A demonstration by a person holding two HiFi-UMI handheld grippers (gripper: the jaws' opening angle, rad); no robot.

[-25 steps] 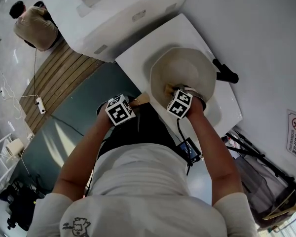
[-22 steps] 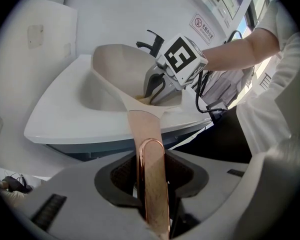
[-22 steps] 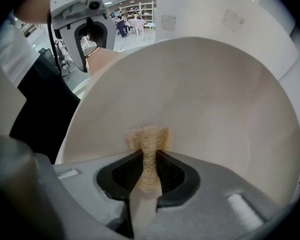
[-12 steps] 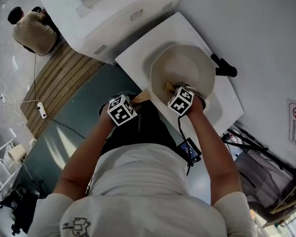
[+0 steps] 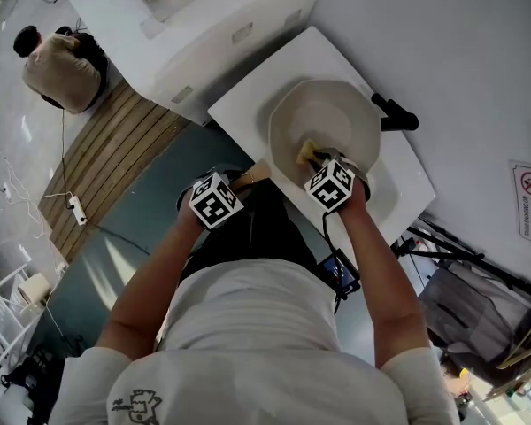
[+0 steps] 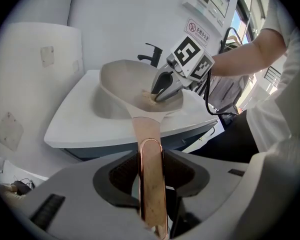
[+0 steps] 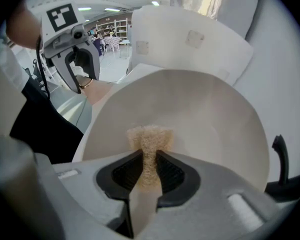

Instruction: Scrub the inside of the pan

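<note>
Clearly the scrubbing is under way and, as we judge it, not finished. The pan (image 5: 323, 118) lies tilted in the basin of the white sink (image 5: 248, 96), and its handle (image 6: 149, 134) reaches out over the near edge of the sink, opposite to the black faucet (image 5: 394, 113). The inside of the pan looks pale and even, and we see no foam or dirt on it, so we cannot say how much of it is already cleaned.

Our right gripper (image 7: 149, 171) has its jaws nearly together and pinches a beige sponge (image 7: 150, 139) over the inside of the pan, on the handle side. Whether the sponge touches the surface we cannot tell.

Our left gripper (image 6: 150, 174) has the copper handle between its jaws. They have just been opening a little, but both pads appear to lie against the handle.
</note>
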